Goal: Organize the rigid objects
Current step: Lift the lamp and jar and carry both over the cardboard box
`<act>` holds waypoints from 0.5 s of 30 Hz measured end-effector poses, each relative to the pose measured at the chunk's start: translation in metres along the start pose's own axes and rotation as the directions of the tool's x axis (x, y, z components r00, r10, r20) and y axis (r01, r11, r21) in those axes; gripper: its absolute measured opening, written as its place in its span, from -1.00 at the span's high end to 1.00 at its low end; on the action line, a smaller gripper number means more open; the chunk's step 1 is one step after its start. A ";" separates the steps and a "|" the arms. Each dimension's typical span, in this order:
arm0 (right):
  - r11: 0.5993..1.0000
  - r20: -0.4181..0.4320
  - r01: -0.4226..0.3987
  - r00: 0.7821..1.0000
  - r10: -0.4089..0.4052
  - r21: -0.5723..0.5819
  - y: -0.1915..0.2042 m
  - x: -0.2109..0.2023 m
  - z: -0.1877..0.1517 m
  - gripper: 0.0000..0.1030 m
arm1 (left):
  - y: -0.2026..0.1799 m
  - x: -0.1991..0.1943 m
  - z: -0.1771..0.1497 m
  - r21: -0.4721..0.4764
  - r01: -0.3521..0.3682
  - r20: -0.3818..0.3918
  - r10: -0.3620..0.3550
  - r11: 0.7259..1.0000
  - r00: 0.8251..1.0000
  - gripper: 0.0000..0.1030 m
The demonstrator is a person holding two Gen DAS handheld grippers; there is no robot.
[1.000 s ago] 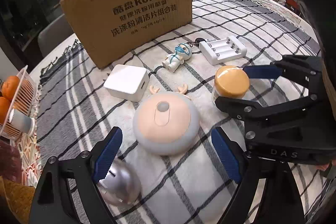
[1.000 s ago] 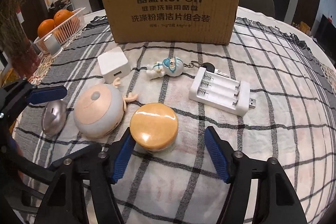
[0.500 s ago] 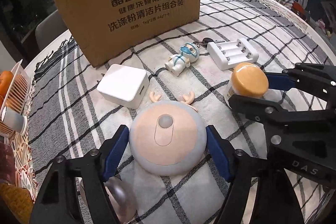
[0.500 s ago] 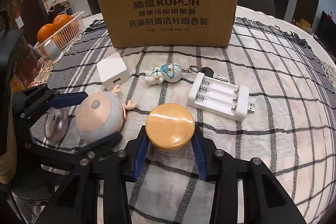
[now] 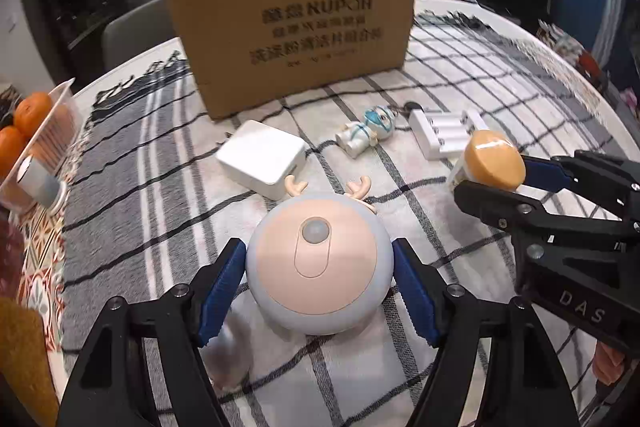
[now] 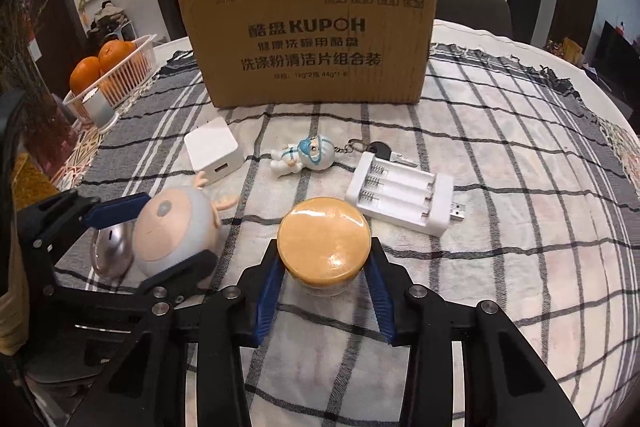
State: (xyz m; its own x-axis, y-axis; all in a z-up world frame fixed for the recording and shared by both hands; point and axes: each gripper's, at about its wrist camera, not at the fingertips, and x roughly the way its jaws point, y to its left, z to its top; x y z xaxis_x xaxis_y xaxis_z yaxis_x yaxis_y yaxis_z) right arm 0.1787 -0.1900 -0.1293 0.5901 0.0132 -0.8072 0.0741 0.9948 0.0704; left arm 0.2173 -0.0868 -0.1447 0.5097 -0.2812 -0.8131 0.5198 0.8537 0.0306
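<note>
Round table draped in a grey-and-white plaid cloth (image 6: 520, 187), with a KUPOH cardboard box (image 6: 312, 43) upright at the back, a white basket of oranges (image 6: 116, 67) at the left edge, dark doors and a chair behind. On the cloth: white charger cube (image 6: 212, 151), astronaut keychain (image 6: 306, 155), empty battery charger (image 6: 400, 193). Right gripper (image 6: 324, 263) clamped on the orange-lidded jar (image 6: 324, 243); left gripper (image 5: 318, 285) just closed in, blue pads (image 5: 222, 287) against the round deer-antlered gadget (image 5: 318, 263), silver mouse (image 6: 112, 251) beside it.
</note>
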 end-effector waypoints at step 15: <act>1.000 0.089 0.011 0.996 -0.011 -0.005 0.003 -0.042 0.020 0.20 | 0.011 -0.060 0.021 -0.112 -0.076 0.141 0.091 0.991 0.986 -0.43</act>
State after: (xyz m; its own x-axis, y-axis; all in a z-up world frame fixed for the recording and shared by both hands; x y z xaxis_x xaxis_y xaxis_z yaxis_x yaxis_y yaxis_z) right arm 0.1702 -0.1900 -0.0830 0.6588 -0.0066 -0.7523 0.0763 0.9954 0.0581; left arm 0.2066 -0.0696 -0.0838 0.6463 -0.2610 -0.7170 0.3994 0.9164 0.0265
